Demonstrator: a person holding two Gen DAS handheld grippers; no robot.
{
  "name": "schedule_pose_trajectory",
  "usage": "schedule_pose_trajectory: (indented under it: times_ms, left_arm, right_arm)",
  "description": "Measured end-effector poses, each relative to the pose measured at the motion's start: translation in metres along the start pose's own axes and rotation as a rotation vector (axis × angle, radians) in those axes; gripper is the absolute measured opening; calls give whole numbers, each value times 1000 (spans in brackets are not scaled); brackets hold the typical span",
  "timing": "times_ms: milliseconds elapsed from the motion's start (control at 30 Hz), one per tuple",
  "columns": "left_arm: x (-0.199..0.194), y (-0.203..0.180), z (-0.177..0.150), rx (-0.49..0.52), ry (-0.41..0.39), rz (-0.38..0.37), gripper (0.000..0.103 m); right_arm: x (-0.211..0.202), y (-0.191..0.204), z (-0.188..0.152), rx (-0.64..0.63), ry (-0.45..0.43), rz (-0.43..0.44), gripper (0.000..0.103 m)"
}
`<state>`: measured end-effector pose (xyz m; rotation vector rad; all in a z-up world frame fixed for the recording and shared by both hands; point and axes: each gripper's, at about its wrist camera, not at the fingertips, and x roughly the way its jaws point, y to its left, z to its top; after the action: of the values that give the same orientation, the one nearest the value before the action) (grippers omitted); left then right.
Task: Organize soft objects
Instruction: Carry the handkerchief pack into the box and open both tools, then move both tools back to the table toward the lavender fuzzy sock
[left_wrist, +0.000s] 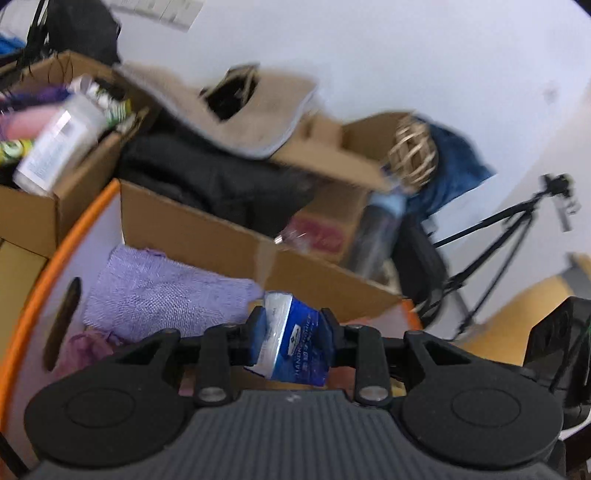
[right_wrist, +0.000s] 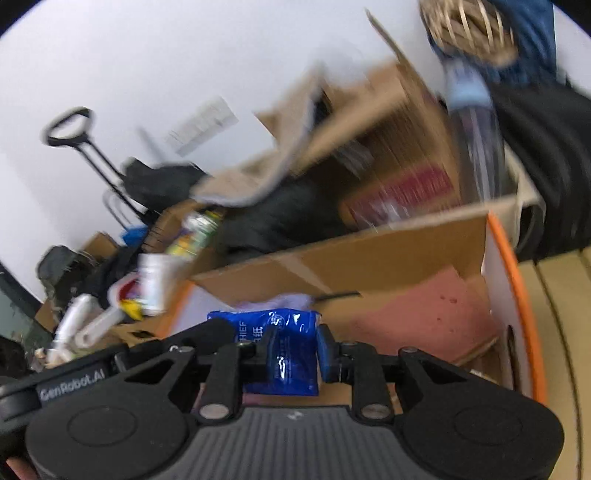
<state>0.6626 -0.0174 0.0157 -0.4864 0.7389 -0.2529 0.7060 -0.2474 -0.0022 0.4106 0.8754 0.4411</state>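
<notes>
In the left wrist view my left gripper (left_wrist: 293, 332) is shut on a blue and white tissue packet (left_wrist: 295, 362), pinched between its blue pads. It hangs over a white bin with an orange rim (left_wrist: 44, 280). A purple knitted cloth (left_wrist: 162, 299) lies inside that bin. In the right wrist view my right gripper (right_wrist: 298, 349) is shut on a crumpled blue tissue pack (right_wrist: 255, 325) above the same orange-rimmed bin (right_wrist: 517, 280). A pink cloth (right_wrist: 424, 314) rests in the bin, and a bit of the purple cloth (right_wrist: 284, 301) shows behind the pack. Both views are motion-blurred.
A cardboard flap (left_wrist: 236, 243) stands along the bin's far side. Behind it lie a black garment (left_wrist: 207, 184), a beige towel (left_wrist: 251, 118), a wicker ball (left_wrist: 413, 151) and a blue-capped bottle (left_wrist: 380, 229). A box of clutter (left_wrist: 55, 147) sits at left, a tripod (left_wrist: 509, 229) at right.
</notes>
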Motion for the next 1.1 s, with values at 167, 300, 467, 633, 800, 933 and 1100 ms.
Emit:
schedule_pose_trajectory:
  times_ms: [167, 300, 467, 633, 800, 933, 1100]
  left_arm:
    - [48, 3, 21, -29, 157, 58, 33]
    - [40, 2, 27, 2, 115, 40, 37]
    - [12, -16, 29, 106, 79, 39, 47]
    - [-41, -34, 31, 152, 21, 57, 55]
    - [-134, -41, 8, 209, -73, 62, 75]
    - [-214, -53, -35, 379, -189, 161, 94]
    - [-299, -52, -110, 493, -345, 220, 103]
  right_arm:
    - [40, 2, 11, -101, -11, -185, 12]
    - [42, 7, 18, -156, -45, -182, 14]
    - [11, 22, 21, -212, -89, -170, 19]
    - [-35, 40, 19, -269, -98, -207, 22]
    - [-107, 69, -7, -357, -131, -242, 53]
    - [-180, 87, -50, -415, -184, -244, 59]
    - [-262, 102, -118, -432, -293, -235, 71]
